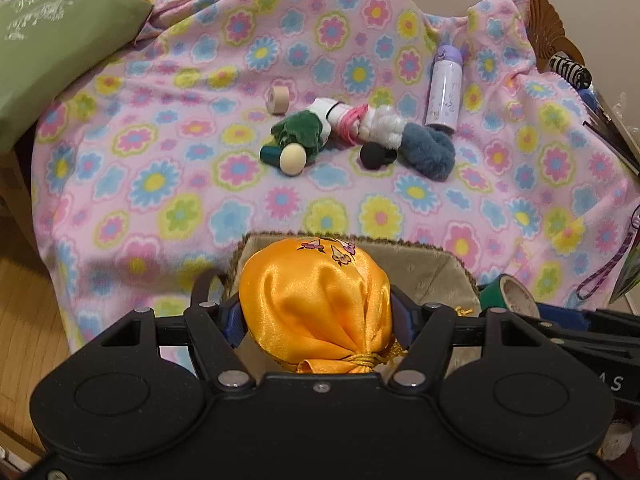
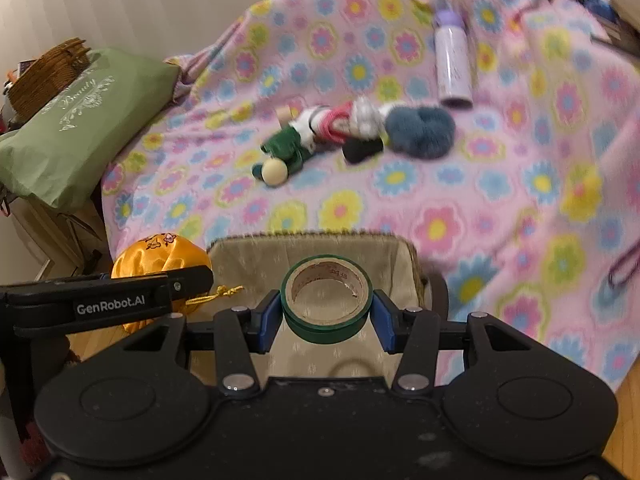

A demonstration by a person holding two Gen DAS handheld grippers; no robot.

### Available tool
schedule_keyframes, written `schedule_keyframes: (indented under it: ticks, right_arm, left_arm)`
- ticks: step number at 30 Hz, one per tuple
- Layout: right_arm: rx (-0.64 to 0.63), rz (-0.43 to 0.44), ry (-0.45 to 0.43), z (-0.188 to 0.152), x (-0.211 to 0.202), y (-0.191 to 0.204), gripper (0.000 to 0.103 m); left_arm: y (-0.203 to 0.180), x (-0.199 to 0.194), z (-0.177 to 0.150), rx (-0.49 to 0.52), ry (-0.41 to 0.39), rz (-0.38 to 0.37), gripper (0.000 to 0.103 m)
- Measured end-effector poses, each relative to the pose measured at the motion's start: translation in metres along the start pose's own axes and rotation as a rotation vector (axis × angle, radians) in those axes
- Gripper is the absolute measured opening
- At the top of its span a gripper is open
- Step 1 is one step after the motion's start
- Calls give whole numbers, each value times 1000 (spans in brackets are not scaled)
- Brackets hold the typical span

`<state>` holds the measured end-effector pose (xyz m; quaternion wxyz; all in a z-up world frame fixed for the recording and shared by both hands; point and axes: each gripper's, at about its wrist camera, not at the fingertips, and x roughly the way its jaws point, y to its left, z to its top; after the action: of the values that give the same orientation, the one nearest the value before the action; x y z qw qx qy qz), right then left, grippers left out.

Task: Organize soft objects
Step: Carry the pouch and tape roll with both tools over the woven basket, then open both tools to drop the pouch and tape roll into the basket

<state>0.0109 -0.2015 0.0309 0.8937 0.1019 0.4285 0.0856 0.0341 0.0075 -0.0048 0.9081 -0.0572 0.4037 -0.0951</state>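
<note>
My left gripper is shut on an orange satin pouch tied with gold cord, held over the near left of a beige fabric basket. My right gripper is shut on a green tape roll, held over the same basket. The pouch and left gripper show at the left of the right wrist view. A pile of soft toys lies on the flowered blanket: a green plush, a pink-and-white plush, a blue-grey furry piece.
A lilac bottle, a wooden spool, a cream ball-headed stick and a black piece lie by the pile. A green pillow is at the left. A wicker basket sits behind it.
</note>
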Motion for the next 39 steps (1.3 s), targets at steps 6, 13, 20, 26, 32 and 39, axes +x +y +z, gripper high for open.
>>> schedule_keyframes:
  ticks: [6,13,20,26,32,39]
  right_arm:
    - [89,-10,43,-7,0,-15,47]
    - [118,3,106,-15,8,-18,47]
    - [93,8,128,-13,13,-12,47]
    - [103,17,165,-14,20,-14,47]
    - [86,10,170,-13,21,-11,47]
    - [57,4,170,-12,21,-10,48]
  left_arm:
    - [2,7,-12,-16,43,12,63]
    - [4,14,-19,-46,84,5,63]
    - [7,17,-24,-71,104,10,63]
    - [9,24,-28,-86,143,6,63]
    - [12,27,-30,-101,159,3,64]
    - [15,26,-28,-115,146,-5,64]
